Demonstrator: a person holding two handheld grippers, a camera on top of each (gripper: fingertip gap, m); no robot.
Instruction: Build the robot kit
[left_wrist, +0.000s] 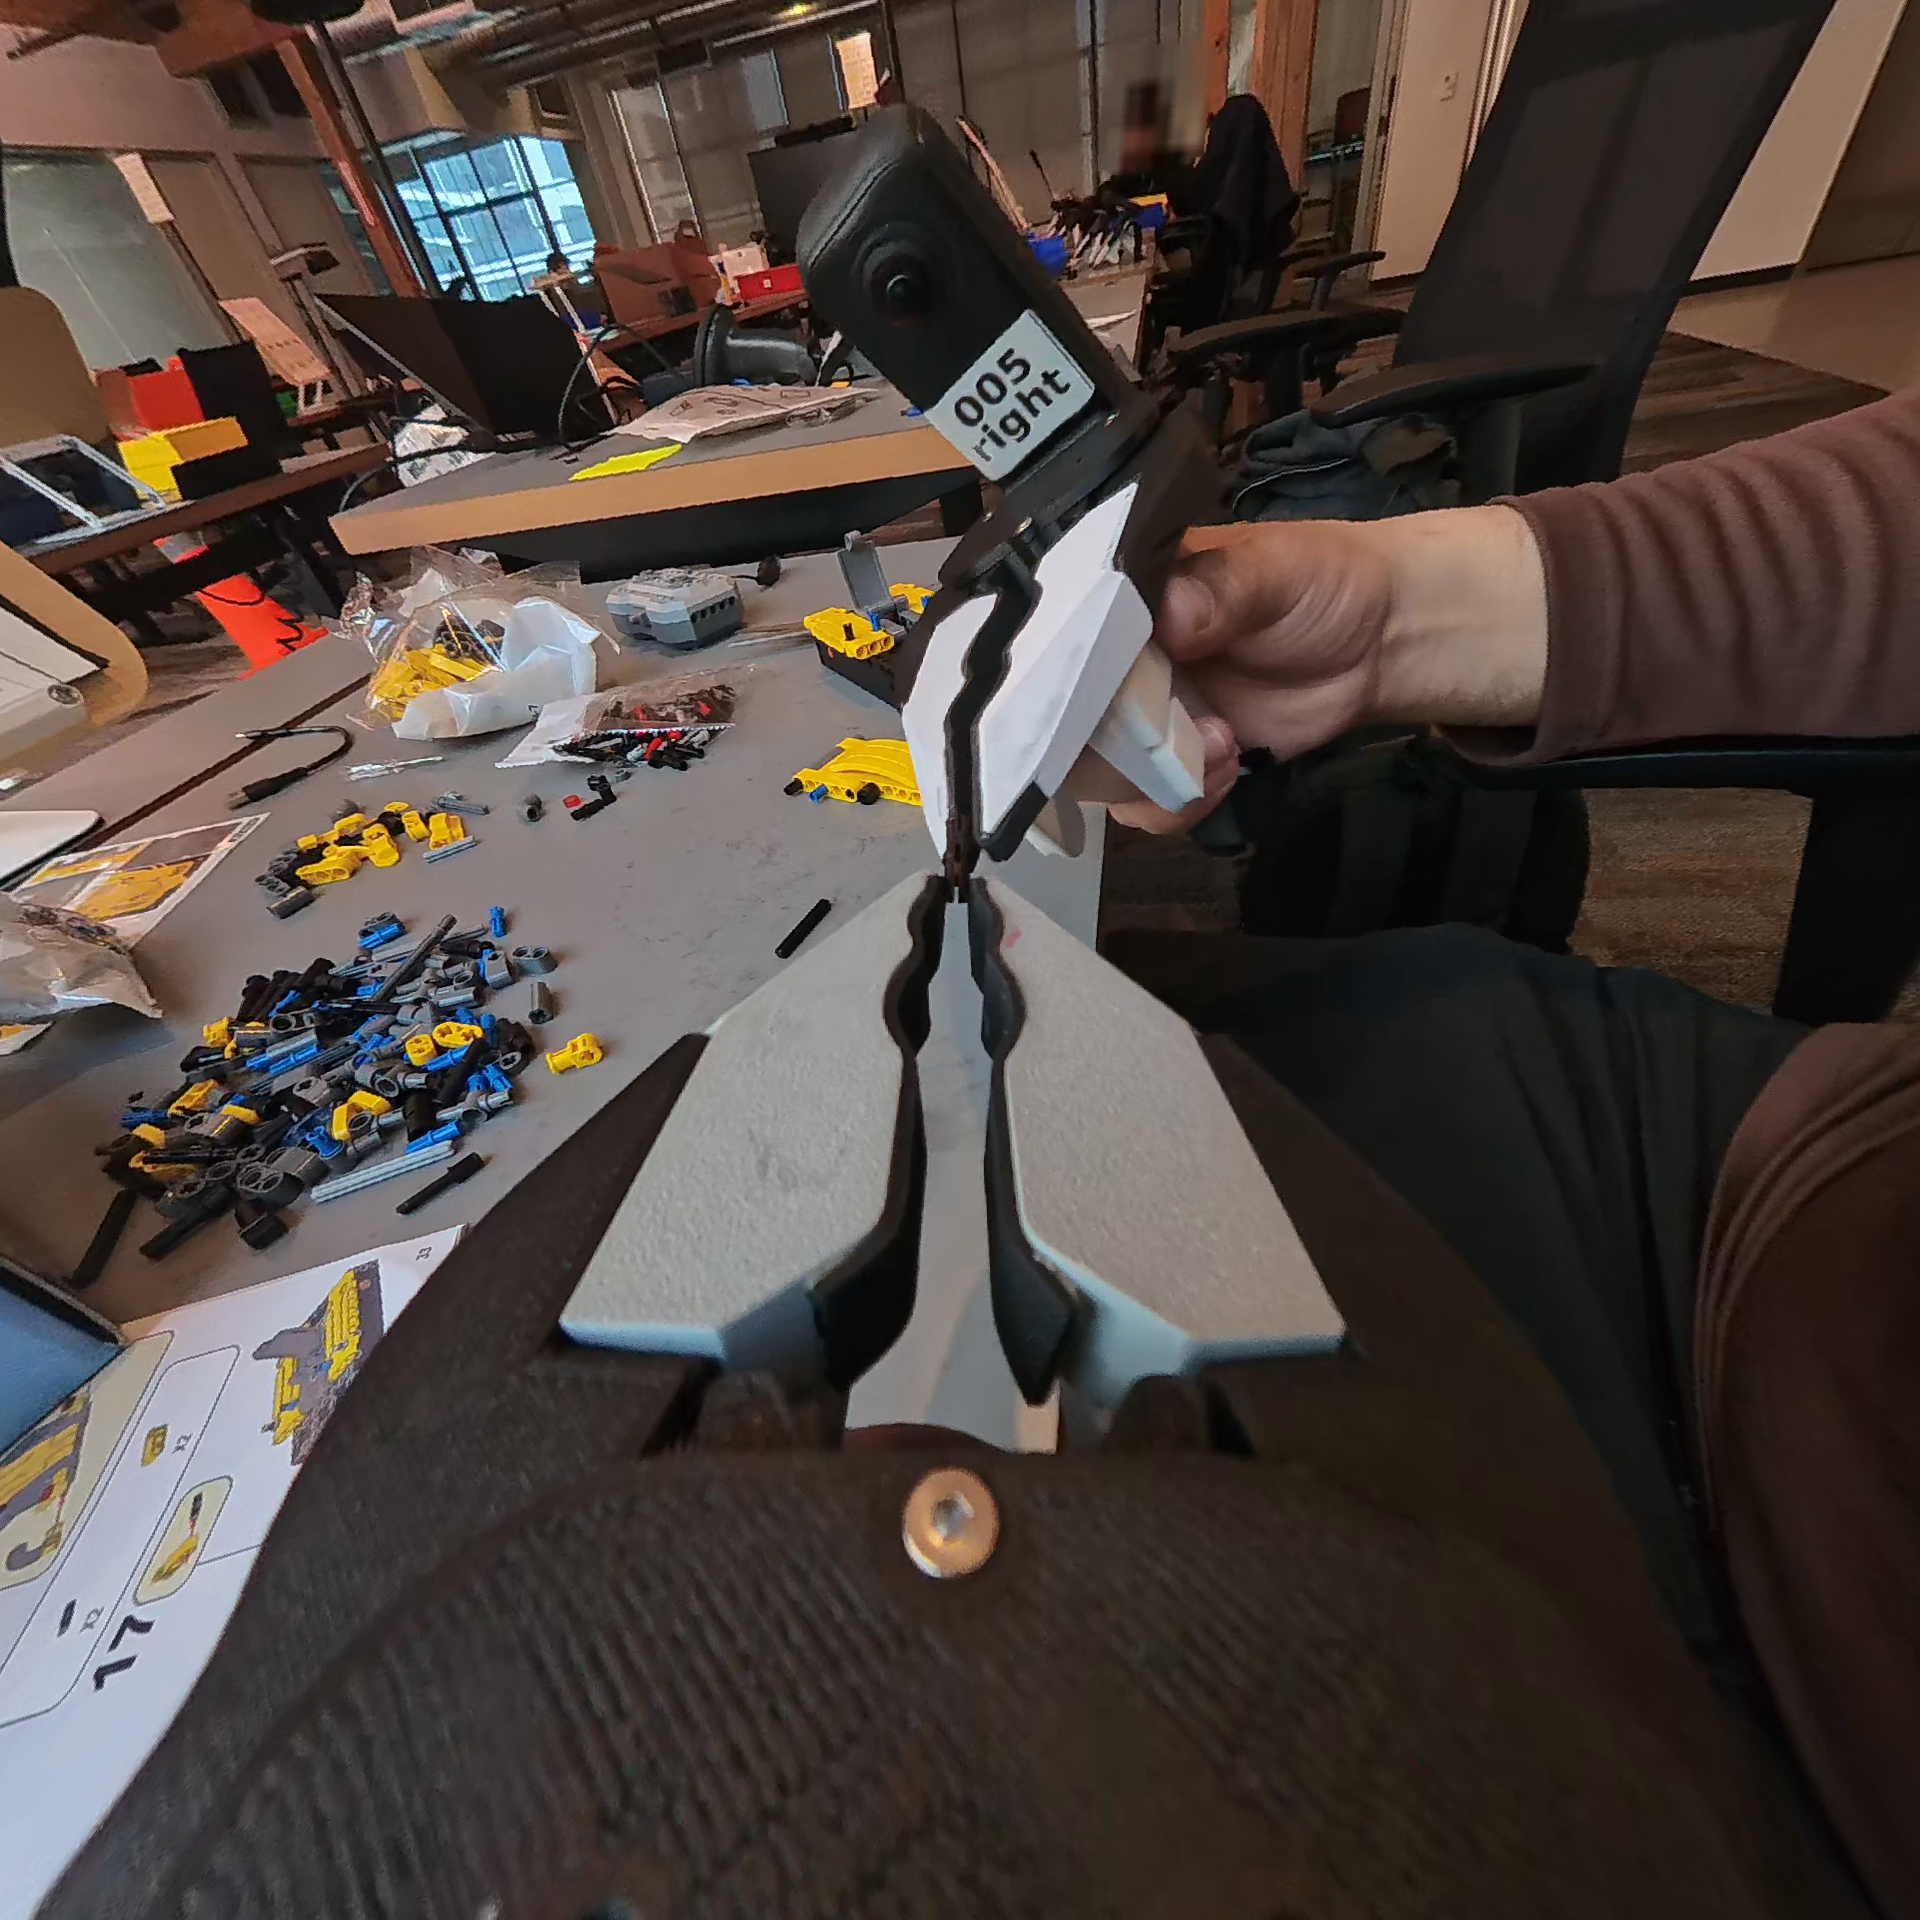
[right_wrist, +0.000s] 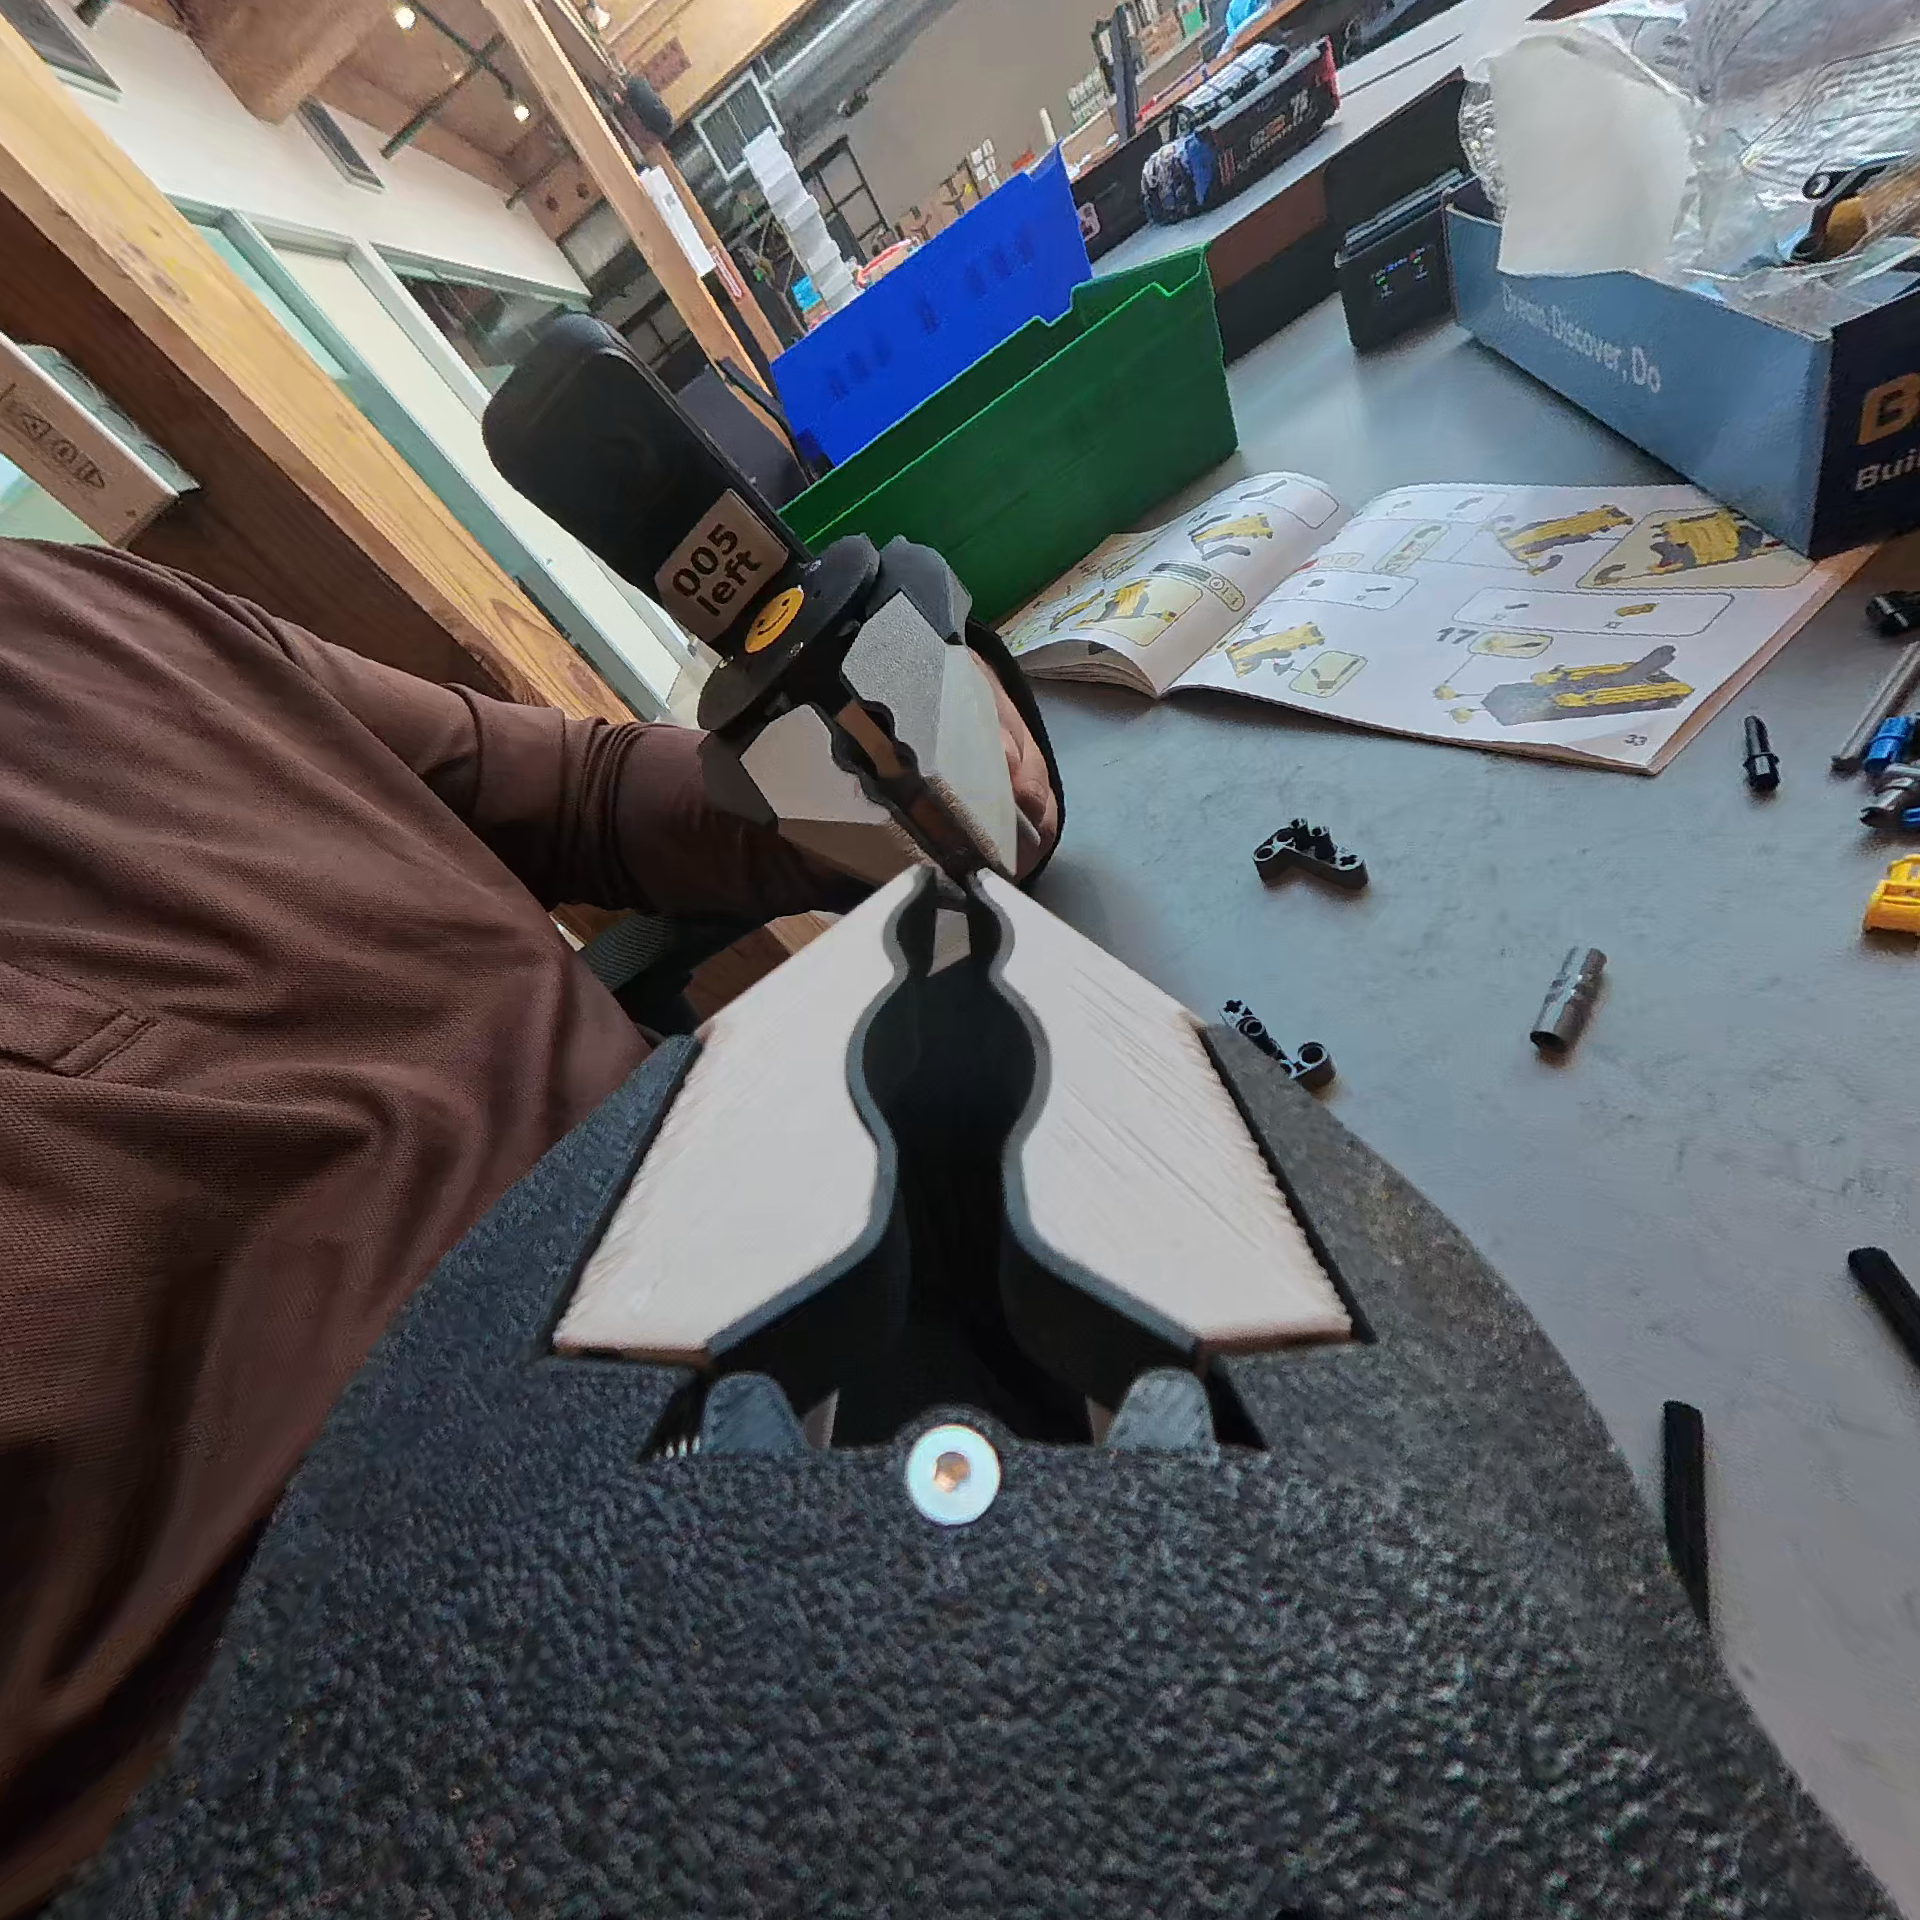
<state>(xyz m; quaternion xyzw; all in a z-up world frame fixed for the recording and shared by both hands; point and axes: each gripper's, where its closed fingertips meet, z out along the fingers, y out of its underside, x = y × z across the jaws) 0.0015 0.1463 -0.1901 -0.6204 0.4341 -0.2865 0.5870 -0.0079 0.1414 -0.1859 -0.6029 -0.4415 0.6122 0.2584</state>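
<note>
Both grippers are up in the air just off the near edge of the grey table (left_wrist: 665, 914), tips almost nose to nose. The left gripper (left_wrist: 954, 885) has its fingers squeezed nearly together at the tips, and there's a tiny dark piece (left_wrist: 957, 854) pinched right there, bridging over to the right gripper (left_wrist: 961, 831), which is also closed down on it from the other side. Same story from the right wrist view: the right gripper (right_wrist: 951, 881) tips are clamped together and the left gripper (right_wrist: 961, 847) meets it tip to tip, with the small dark piece (right_wrist: 951, 871) caught between the two. It's too small to tell what kind of part it is. A hand (left_wrist: 1278, 644) in a brown sleeve has the right gripper by its handle. On the table to the left there's a big heap of blue, yellow, grey and black building parts (left_wrist: 332, 1060), a smaller yellow and black cluster (left_wrist: 353, 847) further back, and a loose black pin (left_wrist: 803, 928) lying close to the gripper tips. An open instruction booklet (right_wrist: 1434, 613) sits flat on the table, with a green bin (right_wrist: 1039, 436) and a blue bin (right_wrist: 935, 291) behind it, and a blue cardboard box (right_wrist: 1662, 395) stuffed with plastic bags off to the side
</note>
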